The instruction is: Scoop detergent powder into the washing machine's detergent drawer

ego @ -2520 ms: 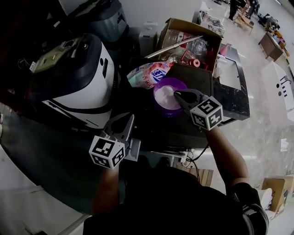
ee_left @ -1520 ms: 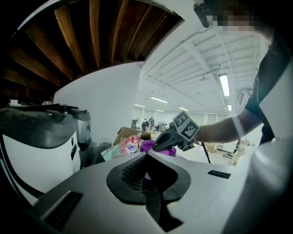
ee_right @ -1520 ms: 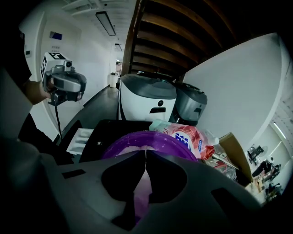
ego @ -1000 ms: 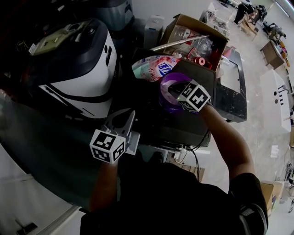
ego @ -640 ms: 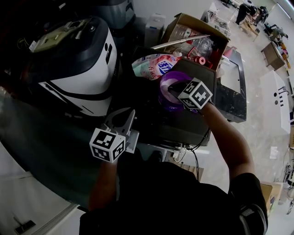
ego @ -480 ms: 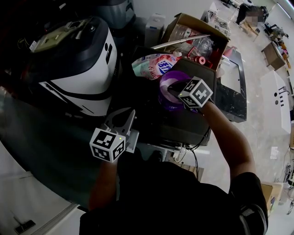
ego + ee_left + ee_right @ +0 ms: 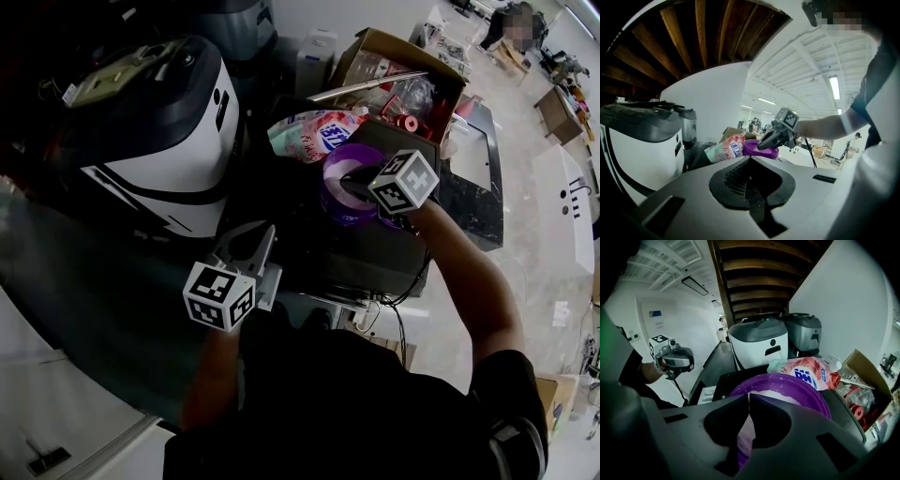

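Detergent powder (image 7: 780, 397): white heap in purple tub (image 7: 806, 383), right under right gripper (image 7: 749, 394) tips. Right jaws closed tip to tip, nothing pinched; slit lower down showing only powder and tub wall behind. Tips over tub's near side, angled down into it; touching powder or not, cannot tell. Tub sitting on top of black unit (image 7: 375, 248). Pink-and-white detergent pouch (image 7: 806, 371) lying on its side just behind tub, at or nearly at the rim. Open cardboard box (image 7: 375, 47) with red parts and clear wrapping beyond pouch. White-and-black machine (image 7: 159, 141) to left of unit, grey machine (image 7: 804, 333) beside it. Left gripper (image 7: 750, 159) well apart from tub, lower and nearer the person, pads pressed together, empty, aimed toward tub and right gripper. Bare forearm (image 7: 459, 272) running from right gripper's marker cube back toward the head camera.
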Demonstrator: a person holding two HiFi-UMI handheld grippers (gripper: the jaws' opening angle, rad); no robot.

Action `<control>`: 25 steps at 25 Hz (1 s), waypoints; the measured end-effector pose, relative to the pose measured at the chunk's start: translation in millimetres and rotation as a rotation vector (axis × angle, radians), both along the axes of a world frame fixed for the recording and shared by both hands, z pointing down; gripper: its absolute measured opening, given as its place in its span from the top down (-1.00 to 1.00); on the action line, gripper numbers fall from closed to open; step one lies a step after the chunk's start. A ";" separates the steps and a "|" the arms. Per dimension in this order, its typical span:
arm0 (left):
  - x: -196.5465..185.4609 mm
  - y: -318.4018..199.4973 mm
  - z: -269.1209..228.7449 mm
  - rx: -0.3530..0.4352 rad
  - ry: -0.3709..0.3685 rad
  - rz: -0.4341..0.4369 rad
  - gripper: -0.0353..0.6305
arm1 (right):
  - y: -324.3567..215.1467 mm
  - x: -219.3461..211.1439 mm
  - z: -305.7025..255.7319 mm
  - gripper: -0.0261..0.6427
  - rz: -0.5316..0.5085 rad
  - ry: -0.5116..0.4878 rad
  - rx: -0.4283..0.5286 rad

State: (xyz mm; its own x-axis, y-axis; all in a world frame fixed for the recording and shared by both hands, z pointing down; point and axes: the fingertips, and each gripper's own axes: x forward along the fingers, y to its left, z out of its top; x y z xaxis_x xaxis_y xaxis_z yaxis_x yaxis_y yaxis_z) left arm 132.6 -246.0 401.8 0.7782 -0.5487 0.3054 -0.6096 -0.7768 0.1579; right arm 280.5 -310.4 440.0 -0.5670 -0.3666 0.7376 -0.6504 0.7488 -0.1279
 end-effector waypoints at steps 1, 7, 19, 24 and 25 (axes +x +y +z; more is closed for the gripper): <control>0.9 0.6 -0.2 0.000 0.000 0.000 0.87 | 1.8 -1.4 -2.1 0.86 -0.002 -0.010 -0.007; 6.1 5.1 -0.4 0.000 0.003 -0.002 0.87 | 7.7 -1.8 -8.1 0.86 0.002 -0.067 -0.027; 19.2 14.2 -2.7 0.004 -0.023 0.003 0.87 | 2.2 40.3 -36.6 0.86 0.209 -0.347 -0.058; 30.2 16.5 -4.5 0.009 -0.038 0.007 0.87 | 6.0 61.1 -37.6 0.86 0.260 -0.424 -0.062; 32.2 17.0 -4.6 0.010 -0.040 0.007 0.87 | 7.1 64.4 -37.1 0.86 0.267 -0.439 -0.062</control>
